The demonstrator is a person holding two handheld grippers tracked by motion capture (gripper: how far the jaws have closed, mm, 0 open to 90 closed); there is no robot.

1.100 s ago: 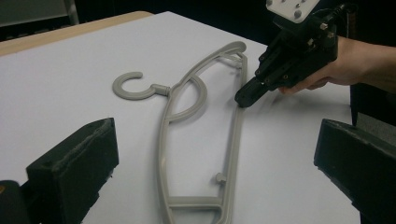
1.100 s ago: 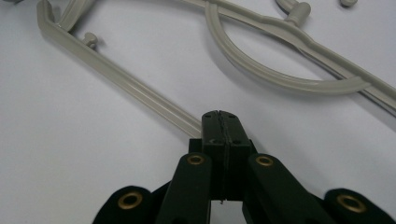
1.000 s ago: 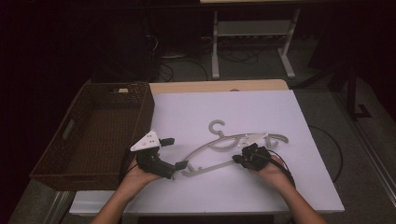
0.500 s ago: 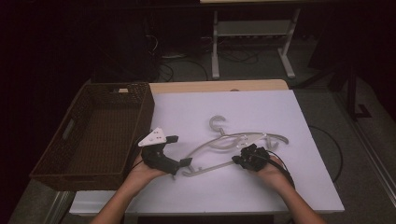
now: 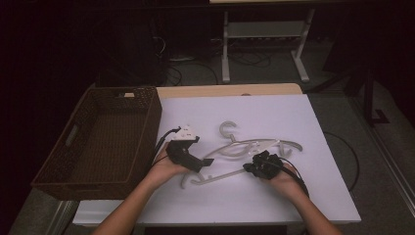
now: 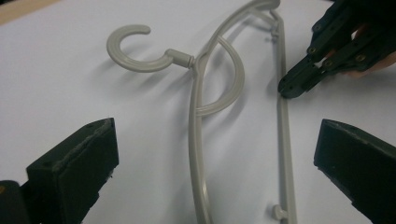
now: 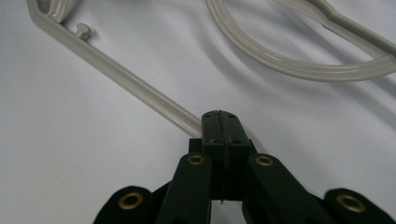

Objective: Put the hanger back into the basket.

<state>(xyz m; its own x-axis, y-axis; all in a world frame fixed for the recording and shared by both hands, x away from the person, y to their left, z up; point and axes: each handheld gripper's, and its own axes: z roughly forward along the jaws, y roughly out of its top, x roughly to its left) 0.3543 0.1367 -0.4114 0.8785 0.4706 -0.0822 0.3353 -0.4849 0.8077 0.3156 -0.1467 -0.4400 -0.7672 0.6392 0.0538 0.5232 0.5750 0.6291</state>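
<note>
A: Start at the left hand-held gripper (image 6: 210, 186) — what is it doing?

B: Its jaws stand wide apart, holding nothing, one each side of the hanger (image 6: 198, 140), which lies flat on the white surface (image 5: 303, 127) between them

A: And how does the hanger lie from there?

B: Its long bars run straight ahead, away along the jaws' line, hook (image 6: 135, 51) at the far end, off to the left

A: The right hand-held gripper (image 7: 220, 122)?

B: Pinched closed on the straight lower bar (image 7: 135, 86). The left one looks nearer the free end, so it probably only needs to clamp
</note>
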